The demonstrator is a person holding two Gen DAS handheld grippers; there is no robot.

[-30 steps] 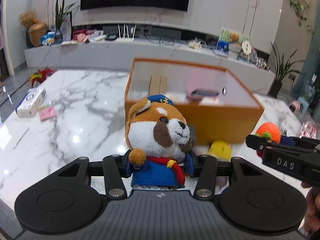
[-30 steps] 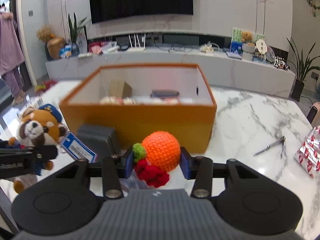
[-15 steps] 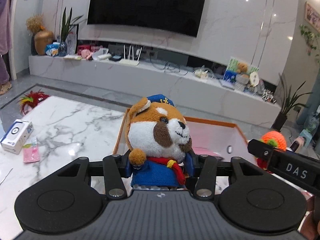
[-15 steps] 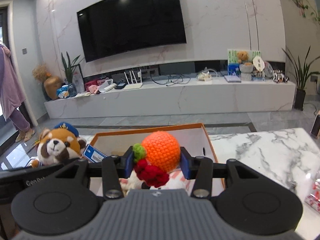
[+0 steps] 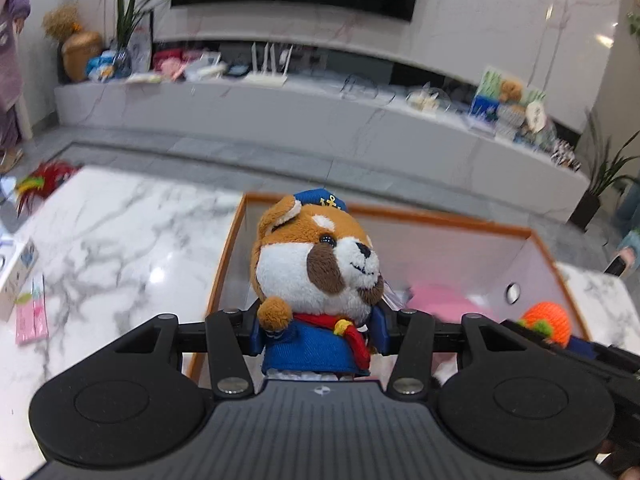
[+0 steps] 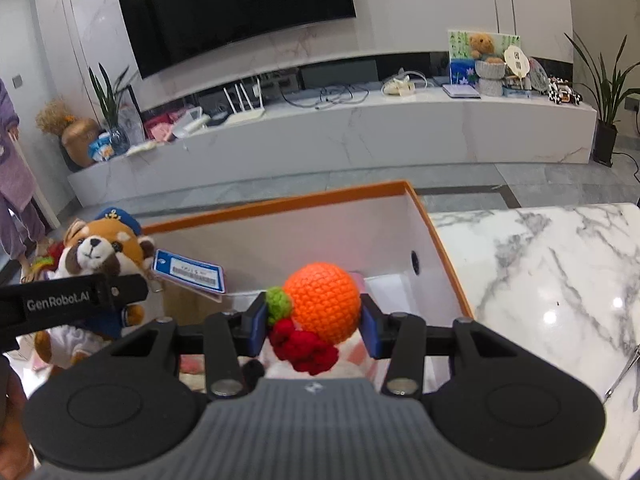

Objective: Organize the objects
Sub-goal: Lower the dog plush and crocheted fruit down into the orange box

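A television (image 6: 236,8) hangs above a long white console (image 6: 340,132) cluttered with a router (image 6: 244,110), plants and a teddy bear (image 6: 482,46).

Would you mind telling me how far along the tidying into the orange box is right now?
Done: a few things, including something pink, already lie in the orange box. In hand: the left hand-held gripper grips the plush dog and the right hand-held gripper grips the crocheted orange, both above the box. Left: releasing both, then the small packets on the marble table.
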